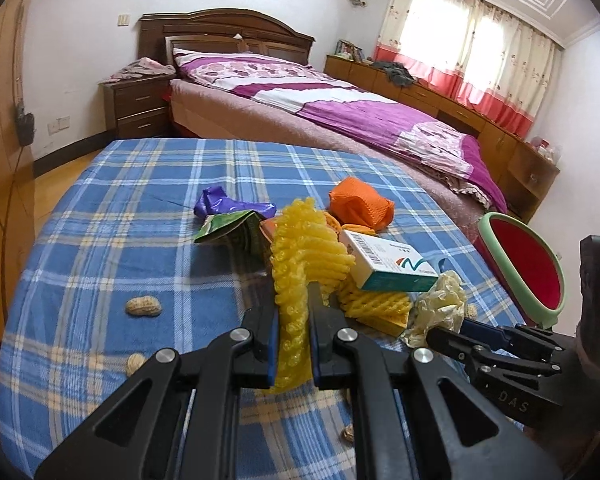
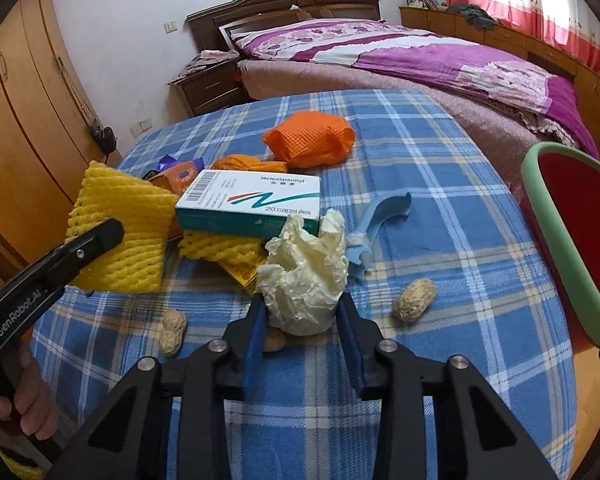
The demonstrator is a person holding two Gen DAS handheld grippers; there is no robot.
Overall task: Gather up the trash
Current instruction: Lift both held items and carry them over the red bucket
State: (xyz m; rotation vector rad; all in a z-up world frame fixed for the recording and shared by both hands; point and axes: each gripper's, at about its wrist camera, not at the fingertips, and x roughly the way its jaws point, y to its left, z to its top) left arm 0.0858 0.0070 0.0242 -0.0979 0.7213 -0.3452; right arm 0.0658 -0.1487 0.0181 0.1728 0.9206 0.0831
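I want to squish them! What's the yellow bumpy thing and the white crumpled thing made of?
The yellow net sleeve looks like soft matte foam: puffy woven ribs. The crumpled wad looks like thin cream tissue or plastic film; the sharp creases fit either.

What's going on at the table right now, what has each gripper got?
A person is clearing trash off the blue plaid tablecloth. The left gripper is shut on a yellow foam fruit net, lifted clear of the pile. The right gripper has its pads on either side of a crumpled cream wrapper. A medicine box, an orange foam net and peanuts are uncollected. The red bin with the green rim waits at the right edge.
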